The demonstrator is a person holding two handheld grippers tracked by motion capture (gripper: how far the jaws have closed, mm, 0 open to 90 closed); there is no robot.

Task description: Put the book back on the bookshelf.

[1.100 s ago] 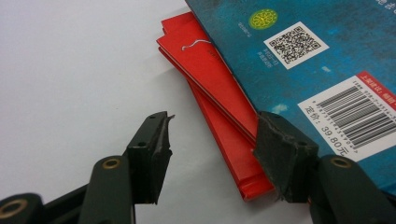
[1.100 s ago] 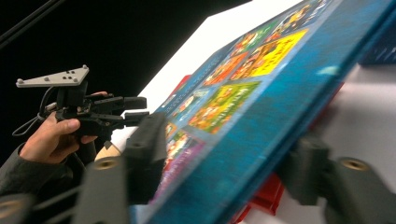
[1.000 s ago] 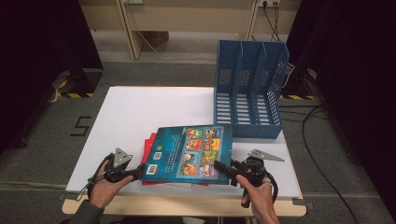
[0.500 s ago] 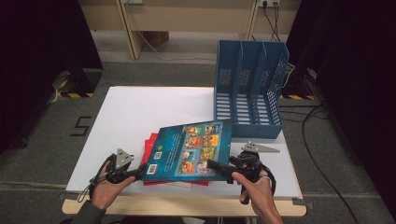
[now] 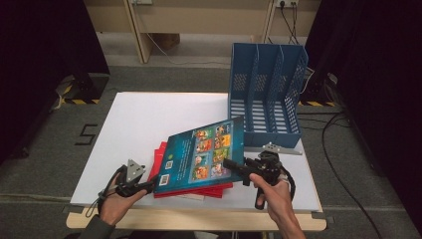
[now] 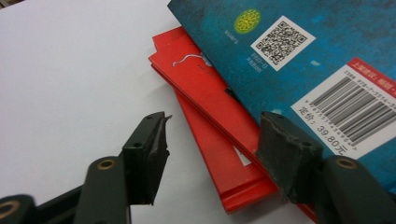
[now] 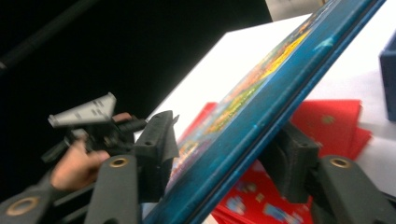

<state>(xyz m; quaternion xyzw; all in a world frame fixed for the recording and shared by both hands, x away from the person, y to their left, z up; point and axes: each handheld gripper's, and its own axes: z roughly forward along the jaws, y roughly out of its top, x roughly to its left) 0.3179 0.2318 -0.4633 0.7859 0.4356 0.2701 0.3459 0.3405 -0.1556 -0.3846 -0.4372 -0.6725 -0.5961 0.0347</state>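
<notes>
1. The right tool (image 5: 230, 163) is clamped on the near right edge of the blue book (image 5: 201, 153), whose edge is seen held between both jaws in the right gripper view (image 7: 261, 116).
2. The book is tilted, its right side raised off the red books (image 5: 191, 189) beneath, while its left corner is kept low near the left tool (image 5: 151, 185).
3. The left tool (image 6: 210, 149) is held with its jaws apart, nothing gripped; one jaw is seen over the white table (image 6: 70, 79), the other just beside the lower corner of the stack.
4. The blue file rack (image 5: 266, 94) stands upright at the far right of the table (image 5: 149, 114), well apart from the stack, its slots empty as far as can be seen.
5. The step in hand is judged to be the lifting of the top book off the pile. For the next move, the book would likely need to be turned upright and carried to a slot of the rack, with the left tool used to steady its free edge.
</notes>
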